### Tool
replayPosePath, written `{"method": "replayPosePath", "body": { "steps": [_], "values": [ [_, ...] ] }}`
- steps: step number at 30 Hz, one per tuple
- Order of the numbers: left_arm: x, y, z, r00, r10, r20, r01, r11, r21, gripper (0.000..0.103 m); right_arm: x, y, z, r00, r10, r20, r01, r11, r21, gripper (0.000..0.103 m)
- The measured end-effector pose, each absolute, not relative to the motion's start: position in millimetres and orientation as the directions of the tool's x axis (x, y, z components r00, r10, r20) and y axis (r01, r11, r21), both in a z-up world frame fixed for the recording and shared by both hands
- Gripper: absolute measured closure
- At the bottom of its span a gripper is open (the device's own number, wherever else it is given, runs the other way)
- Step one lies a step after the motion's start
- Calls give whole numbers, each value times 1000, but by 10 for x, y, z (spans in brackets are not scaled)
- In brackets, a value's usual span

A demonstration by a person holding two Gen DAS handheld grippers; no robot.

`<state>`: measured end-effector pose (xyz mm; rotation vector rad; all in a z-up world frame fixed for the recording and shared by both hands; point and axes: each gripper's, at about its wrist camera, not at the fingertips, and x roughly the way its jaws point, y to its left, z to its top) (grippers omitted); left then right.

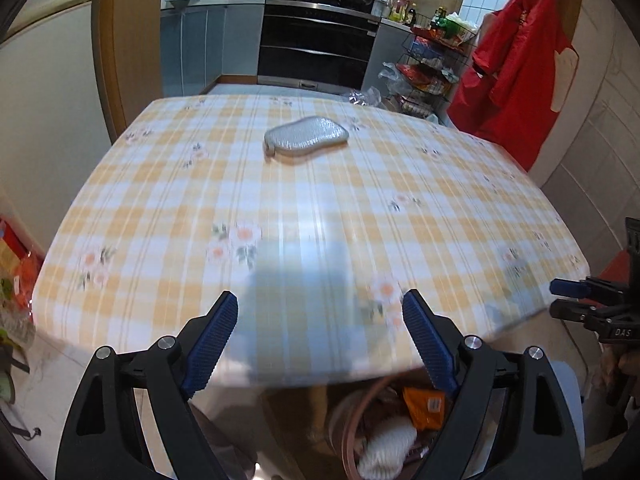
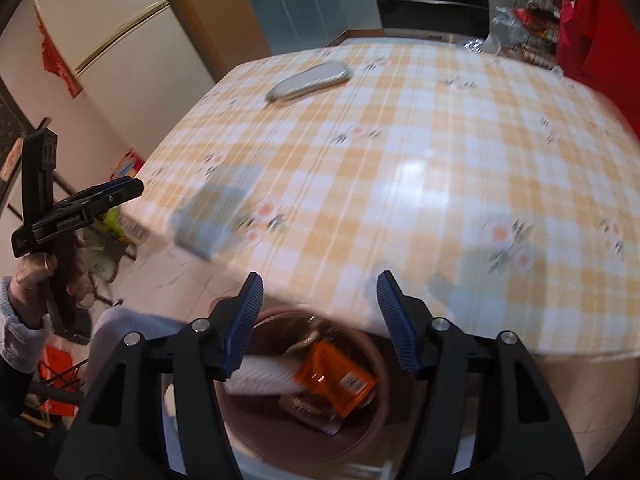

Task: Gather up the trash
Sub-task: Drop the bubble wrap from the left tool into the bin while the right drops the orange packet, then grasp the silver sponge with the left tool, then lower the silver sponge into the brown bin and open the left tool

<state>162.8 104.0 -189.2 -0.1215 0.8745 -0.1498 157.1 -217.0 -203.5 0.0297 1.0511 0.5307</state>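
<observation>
Checked tablecloth (image 1: 304, 208) bears one silver pad (image 1: 306, 135).

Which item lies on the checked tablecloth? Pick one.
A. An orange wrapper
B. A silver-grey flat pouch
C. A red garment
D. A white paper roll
B: the silver-grey pouch lies alone on the tablecloth, while the orange wrapper and white roll sit in the bin below the table's edge.
</observation>
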Motion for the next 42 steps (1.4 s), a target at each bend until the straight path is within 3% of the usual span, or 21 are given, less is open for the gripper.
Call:
{"method": "replayPosePath", "body": {
  "steps": [8, 16, 23, 24, 27, 32, 42],
  "values": [
    [2681, 1185, -2058, 617, -222, -755, -27, 953, -303, 22, 2232, -2391, -2163, 415, 378, -828, -348, 907, 239, 40],
    [3930, 1381, -2494, 598, -222, -770, -192, 893, -406, 39, 2860, -2633, -2500, 406, 346, -846, -268, 930, 252, 40],
    [4615, 1395, -2747, 602, -139, -786, -249, 903, -351, 39, 3070, -2775, -2610, 429, 330, -841, -236, 939, 248, 40],
    [4675, 1394, -2783, 600, -137, -789, -256, 901, -351, 45, 3086, -2804, -2620, 433, 330, -839, -230, 940, 251, 40],
    [4748, 1377, -2841, 596, -113, -795, -266, 906, -328, 75, 3118, -2858, -2637, 434, 328, -839, -220, 942, 254, 40],
    [4571, 1270, -2740, 596, -153, -788, -172, 935, -311, 97, 3136, -2901, -2582, 452, 326, -830, -214, 943, 254, 40],
    [3456, 860, -2159, 601, -312, -735, 68, 937, -342, 99, 2848, -2869, -2251, 502, 352, -790, -234, 935, 268, 40]
  ]
}}
